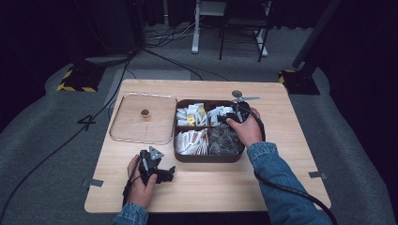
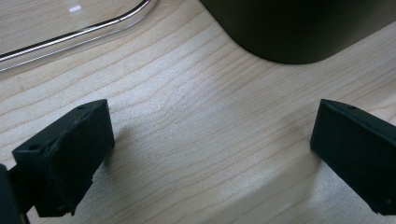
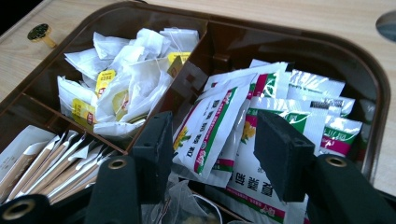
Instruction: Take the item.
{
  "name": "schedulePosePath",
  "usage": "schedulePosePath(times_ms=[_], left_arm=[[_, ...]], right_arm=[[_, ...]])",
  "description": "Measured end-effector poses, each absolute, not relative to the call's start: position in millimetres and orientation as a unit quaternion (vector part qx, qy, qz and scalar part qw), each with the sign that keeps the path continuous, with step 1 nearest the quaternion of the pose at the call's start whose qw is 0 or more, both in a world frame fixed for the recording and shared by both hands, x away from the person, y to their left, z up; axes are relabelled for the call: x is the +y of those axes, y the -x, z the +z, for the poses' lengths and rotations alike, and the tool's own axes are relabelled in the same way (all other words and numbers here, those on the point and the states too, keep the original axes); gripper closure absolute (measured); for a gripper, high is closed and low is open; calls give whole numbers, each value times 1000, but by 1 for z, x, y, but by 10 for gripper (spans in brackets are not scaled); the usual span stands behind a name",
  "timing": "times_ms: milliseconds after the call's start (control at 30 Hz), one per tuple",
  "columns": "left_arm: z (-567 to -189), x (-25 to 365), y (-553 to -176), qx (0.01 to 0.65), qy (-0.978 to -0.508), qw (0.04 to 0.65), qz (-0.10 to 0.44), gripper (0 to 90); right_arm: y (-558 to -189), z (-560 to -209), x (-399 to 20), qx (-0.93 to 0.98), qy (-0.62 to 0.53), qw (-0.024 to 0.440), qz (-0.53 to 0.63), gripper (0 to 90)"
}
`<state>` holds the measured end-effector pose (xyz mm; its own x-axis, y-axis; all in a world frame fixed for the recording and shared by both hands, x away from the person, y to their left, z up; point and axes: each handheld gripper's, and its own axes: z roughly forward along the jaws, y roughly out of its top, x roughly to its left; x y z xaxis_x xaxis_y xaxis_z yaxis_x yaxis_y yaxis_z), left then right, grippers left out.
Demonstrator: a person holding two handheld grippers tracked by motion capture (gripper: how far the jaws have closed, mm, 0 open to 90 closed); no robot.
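Observation:
A dark brown divided box [image 1: 209,159] sits mid-table. Its back right compartment holds white sachets with green and red print [image 3: 261,107]. My right gripper [image 1: 223,116] hangs over that compartment, open, and one sachet [image 3: 205,130] stands between its jaws [image 3: 217,149]; I see no pad pressing on it. White tea bags with yellow tags [image 3: 126,88] fill the back left compartment, and paper sticks [image 3: 60,163] the front left. My left gripper [image 1: 166,174] rests low over the table in front of the box, open [image 2: 210,154], with bare wood between its jaws.
A clear lid [image 1: 136,126] with a gold knob [image 1: 145,113] lies left of the box; its rim [image 2: 70,39] and the box's corner [image 2: 289,28] are just ahead of the left gripper. A small round metal piece [image 1: 237,93] lies behind the box. Tape strips [image 1: 96,183] mark the table.

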<state>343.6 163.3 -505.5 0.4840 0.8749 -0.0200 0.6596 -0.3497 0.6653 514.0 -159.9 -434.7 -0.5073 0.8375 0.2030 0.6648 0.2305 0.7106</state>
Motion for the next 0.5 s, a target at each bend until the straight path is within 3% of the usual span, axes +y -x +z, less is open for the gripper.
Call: schedulePosePath(times_ms=[500], left_arm=[[-506, 163, -344, 478, -803, 312, 173, 0]], right_arm=[[-514, -427, -142, 771, -481, 68, 411, 507]])
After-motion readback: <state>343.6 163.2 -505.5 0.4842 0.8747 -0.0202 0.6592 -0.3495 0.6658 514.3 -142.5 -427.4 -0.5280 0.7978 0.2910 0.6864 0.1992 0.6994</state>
